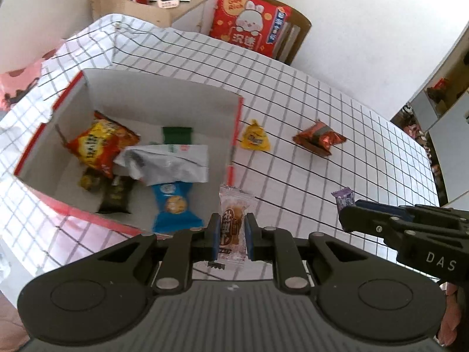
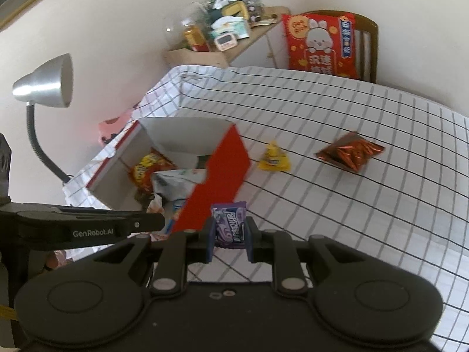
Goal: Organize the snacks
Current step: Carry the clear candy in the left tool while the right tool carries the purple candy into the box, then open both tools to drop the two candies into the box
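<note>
We see the left gripper (image 1: pixel 231 234) clamped narrow on a clear-wrapped brown snack (image 1: pixel 233 223), a long see-through sachet with a serrated bottom edge, a brown cake-like piece inside and dark printed characters down its front; it stands upright between the blue pads, above the near right corner of the box. The right gripper (image 2: pixel 229 236) is pinched tight on a purple candy packet (image 2: pixel 229 223), small, glossy, white lettering on violet, top edge crimped; it sits just right of the box's red side wall in the right wrist view, off the cloth. From the left wrist view we catch the right gripper (image 1: pixel 348 214) coming in from the right with the purple packet's end poking past its tip. The box (image 1: pixel 164 88) is open-topped, white inside and red outside, and rests on the checked tablecloth (image 1: pixel 337 135). Inside it: an orange-yellow chip bag (image 1: pixel 99 143), a silver-white crumpled pouch (image 1: pixel 167 161), a blue cookie pack (image 1: pixel 174 205), a dark green packet (image 1: pixel 177 135) and a black wrapper (image 1: pixel 115 195). On the cloth just right of the box lies a yellow pyramid-shaped candy bag (image 1: pixel 254 139), and further right a shiny red-brown foil packet (image 1: pixel 319 139), the two apart. Behind the table, a red rabbit-print bag (image 1: pixel 249 23) leans on a wooden chair (image 1: pixel 302 26). A grey desk lamp (image 2: pixel 44 85) stands left of the table.
</note>
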A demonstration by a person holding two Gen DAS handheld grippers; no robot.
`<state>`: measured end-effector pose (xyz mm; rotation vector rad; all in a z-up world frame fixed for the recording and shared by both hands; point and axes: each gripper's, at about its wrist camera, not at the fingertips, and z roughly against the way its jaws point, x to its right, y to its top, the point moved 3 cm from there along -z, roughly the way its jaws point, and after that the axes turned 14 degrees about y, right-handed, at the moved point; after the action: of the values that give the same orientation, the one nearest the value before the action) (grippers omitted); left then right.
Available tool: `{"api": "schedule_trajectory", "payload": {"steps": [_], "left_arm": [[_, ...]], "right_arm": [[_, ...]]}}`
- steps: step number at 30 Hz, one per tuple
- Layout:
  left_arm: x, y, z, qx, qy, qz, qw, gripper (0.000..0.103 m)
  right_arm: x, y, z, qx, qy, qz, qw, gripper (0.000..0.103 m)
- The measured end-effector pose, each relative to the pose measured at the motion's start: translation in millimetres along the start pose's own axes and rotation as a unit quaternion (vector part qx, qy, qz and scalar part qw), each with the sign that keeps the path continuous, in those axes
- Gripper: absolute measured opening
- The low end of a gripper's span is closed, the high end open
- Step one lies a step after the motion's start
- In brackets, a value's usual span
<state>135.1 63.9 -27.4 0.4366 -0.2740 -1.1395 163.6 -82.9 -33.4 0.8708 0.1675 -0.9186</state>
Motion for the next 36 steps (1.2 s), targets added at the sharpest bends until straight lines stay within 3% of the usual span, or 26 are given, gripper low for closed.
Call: {"api": "schedule_trajectory", "payload": {"steps": [20,26,36], "left_arm": [[-123.9,35.0,1.0,0.032,0.049,0.034,0.9977,0.017],[-142.0,51.4,-23.7,0.027,0.063,0.026,0.9973,0.017],[-148.8,60.4,-92.6,-0.026,0.078,0.021,0.9964,0.017]], "right_arm": [[-86.7,29.1,-80.4,-0.013,-0.001,0.041,0.999,0.018],[-86.0,38.2,-117.6,-0.027,-0.020,0.034,0.999,0.018],[-65.5,31.6,-180.8,-0.077,-0.062,0.014,0.995,0.018]]}}
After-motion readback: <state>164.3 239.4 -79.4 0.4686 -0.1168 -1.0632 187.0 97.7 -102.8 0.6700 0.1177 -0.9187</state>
